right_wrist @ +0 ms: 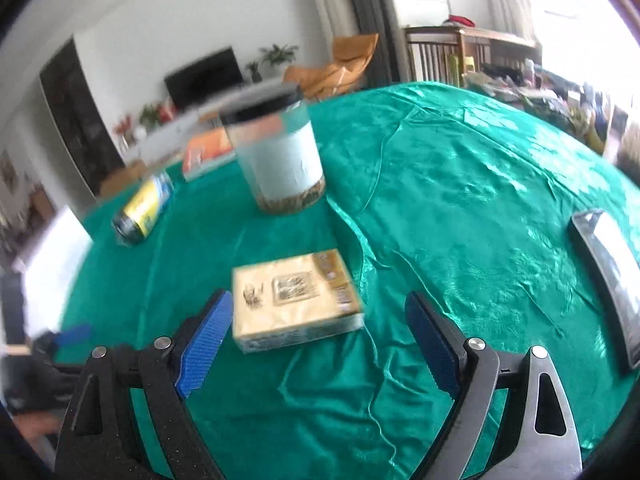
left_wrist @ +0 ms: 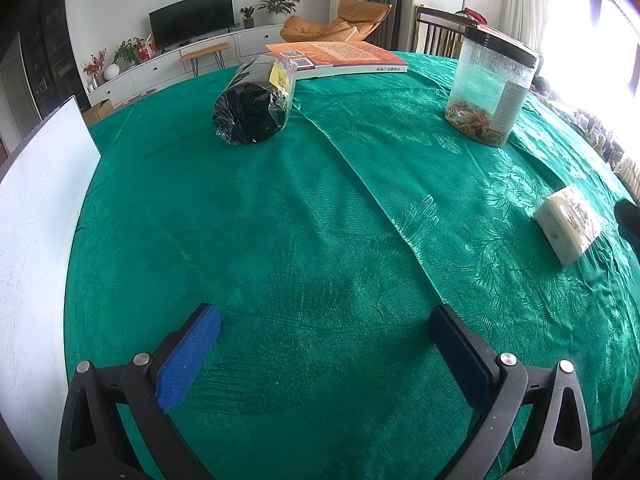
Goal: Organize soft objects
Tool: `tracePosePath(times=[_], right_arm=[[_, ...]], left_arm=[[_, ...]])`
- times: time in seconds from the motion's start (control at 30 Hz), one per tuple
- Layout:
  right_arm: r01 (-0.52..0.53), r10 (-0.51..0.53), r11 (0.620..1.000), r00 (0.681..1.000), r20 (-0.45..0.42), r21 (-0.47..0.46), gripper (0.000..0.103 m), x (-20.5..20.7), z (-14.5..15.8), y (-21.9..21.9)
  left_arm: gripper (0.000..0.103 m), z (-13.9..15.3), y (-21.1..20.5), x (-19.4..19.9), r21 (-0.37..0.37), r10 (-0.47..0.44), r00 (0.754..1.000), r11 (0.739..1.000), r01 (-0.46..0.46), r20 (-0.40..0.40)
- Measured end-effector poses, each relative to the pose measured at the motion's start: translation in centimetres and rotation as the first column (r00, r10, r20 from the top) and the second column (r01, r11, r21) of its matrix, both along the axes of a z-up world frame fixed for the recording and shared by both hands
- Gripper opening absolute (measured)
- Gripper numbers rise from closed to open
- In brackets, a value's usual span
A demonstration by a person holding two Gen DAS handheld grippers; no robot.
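A cream tissue pack lies flat on the green tablecloth, just ahead of my right gripper, which is open; the pack's near end reaches in between the blue pads without touching them. The same tissue pack shows at the far right of the left wrist view. A black roll in clear plastic with a yellow label lies on its side at the far middle; the roll also appears at the left of the right wrist view. My left gripper is open over bare cloth, far from the roll.
A clear jar with a black lid holding brown bits stands far right; the jar is behind the tissue pack. An orange book lies at the far edge. A white board stands left. A dark flat packet lies right.
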State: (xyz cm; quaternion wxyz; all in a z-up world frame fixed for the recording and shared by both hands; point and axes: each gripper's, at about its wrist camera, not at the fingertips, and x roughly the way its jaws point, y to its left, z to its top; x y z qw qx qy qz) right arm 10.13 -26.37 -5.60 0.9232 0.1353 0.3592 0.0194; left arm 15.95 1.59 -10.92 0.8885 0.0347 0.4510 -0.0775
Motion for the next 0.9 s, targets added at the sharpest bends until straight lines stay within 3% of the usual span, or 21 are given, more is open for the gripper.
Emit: tracePosePath(times=[0.2, 0.33, 0.43, 0.53, 0.57, 0.73, 0.9], right_arm=[[-0.096, 0.098, 0.995, 0.982, -0.163, 0.017, 0.09, -0.8, -1.7, 3.4], [-0.161, 0.144, 0.983, 0.974, -0.173, -0.09, 0.09, -2.0, -1.8, 6.2], [-0.163, 0.141, 0.983, 0.962, -0.232, -0.081, 0.09, -1.3, -3.1, 6.0], [-0.163, 0.142, 0.984, 0.964, -0.226, -0.076, 0.091, -1.3, -3.2, 5.8], [-0.166, 0.143, 0.983, 0.963, -0.228, -0.085, 0.091, -1.2, -3.3, 5.9], [-0.183, 0.141, 0.97, 0.959, -0.245, -0.16, 0.091, -1.1, -3.5, 6.9], [-0.196, 0.139, 0.957, 0.957, -0.254, -0.212, 0.091, -1.1, -3.6, 7.5]], left_arm=[[0.103, 0.0, 0.0, 0.0, 0.0, 0.0, 1.0, 1.0, 0.0, 0.0], [0.103, 0.2, 0.0, 0.8, 0.008, 0.003, 0.999, 1.0, -0.002, -0.033], [0.103, 1.6, 1.3, 3.3, -0.032, 0.104, 0.993, 0.994, -0.106, -0.054], [0.103, 3.5, 2.9, 6.6, -0.122, 0.193, 0.98, 0.973, -0.197, -0.042], [0.103, 4.1, 3.1, 8.2, -0.121, 0.209, 0.977, 0.97, -0.212, -0.038], [0.103, 5.1, 2.8, 16.1, -0.02, 0.194, 0.979, 0.98, -0.196, -0.061], [0.103, 3.1, 1.9, 20.9, 0.043, 0.166, 0.976, 0.986, -0.162, -0.141]])
